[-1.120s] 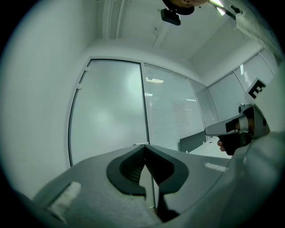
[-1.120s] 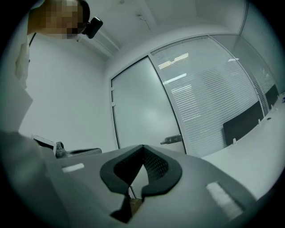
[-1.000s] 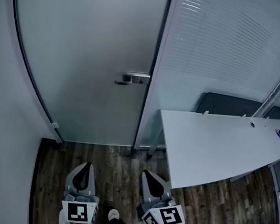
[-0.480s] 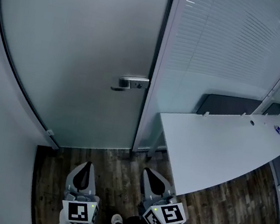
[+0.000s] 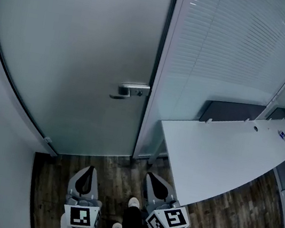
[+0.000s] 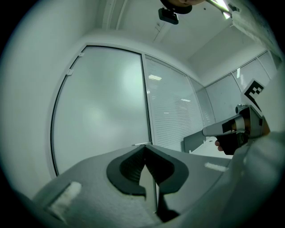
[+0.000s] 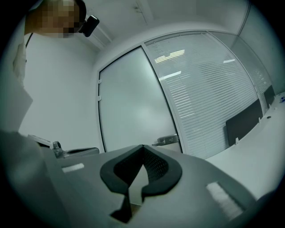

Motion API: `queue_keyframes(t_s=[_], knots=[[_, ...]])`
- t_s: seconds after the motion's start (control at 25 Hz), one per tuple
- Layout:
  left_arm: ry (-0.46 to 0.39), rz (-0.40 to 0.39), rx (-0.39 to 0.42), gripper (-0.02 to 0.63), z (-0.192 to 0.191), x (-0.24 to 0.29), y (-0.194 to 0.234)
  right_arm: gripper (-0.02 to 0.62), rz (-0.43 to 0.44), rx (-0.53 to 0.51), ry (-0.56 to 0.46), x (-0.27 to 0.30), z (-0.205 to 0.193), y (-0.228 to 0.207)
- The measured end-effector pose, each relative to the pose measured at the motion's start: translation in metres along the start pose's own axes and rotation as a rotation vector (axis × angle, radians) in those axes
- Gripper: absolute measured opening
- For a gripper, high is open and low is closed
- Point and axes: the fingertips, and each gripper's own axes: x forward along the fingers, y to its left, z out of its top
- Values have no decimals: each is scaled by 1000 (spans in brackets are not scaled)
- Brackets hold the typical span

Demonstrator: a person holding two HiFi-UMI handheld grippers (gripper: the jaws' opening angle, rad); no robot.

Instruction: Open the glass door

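Left gripper (image 5: 86,174): jaws together, nothing between.
Right gripper (image 5: 156,183): jaws together, nothing between.
Both point level toward glass door (image 5: 81,57), well apart from it.
Door closed; handle (image 5: 130,90) at its right edge.
Desk (image 5: 223,151) right.

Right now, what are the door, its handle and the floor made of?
Door: frosted glass, probably; milky, matte, softly glowing, nothing visible through it.
Handle: metal, seemingly brushed; silvery with dull shine.
Floor: dark wood planks or wood-look laminate; streaky grain and board seams.

Frosted glass door (image 5: 83,47) — brushed-metal handle (image 5: 131,89)
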Motion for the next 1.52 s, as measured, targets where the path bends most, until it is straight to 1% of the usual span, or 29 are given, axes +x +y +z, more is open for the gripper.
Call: queue_keyframes(t_s=[0.12, 0.28, 0.44, 0.6, 0.8, 0.92, 1.08, 1.2, 1.4, 1.52], knots=[[9, 18, 7, 3, -3, 17, 6, 3, 12, 7, 10, 20, -1, -10], [42, 28, -8, 3, -5, 45, 10, 3, 26, 14, 22, 47, -1, -27], [28, 32, 12, 3, 2, 81, 10, 3, 41, 23, 28, 76, 4, -46], [57, 47, 26, 3, -4, 118, 11, 3, 52, 32, 33, 109, 10, -70], [42, 47, 33, 3, 6, 167, 3, 3, 66, 43, 43, 140, 18, -102], [34, 67, 37, 3, 1, 189, -1, 3, 73, 54, 46, 153, 21, -121], [80, 86, 75, 5, 3, 215, -9, 3, 93, 57, 44, 168, 27, -144], [79, 103, 88, 35, 5, 228, -11, 3, 105, 59, 54, 177, 27, -156], [108, 91, 127, 99, -3, 244, -10, 3, 104, 68, 49, 185, 28, -165], [112, 94, 155, 139, -6, 253, -7, 3, 98, 78, 43, 189, 30, -168]])
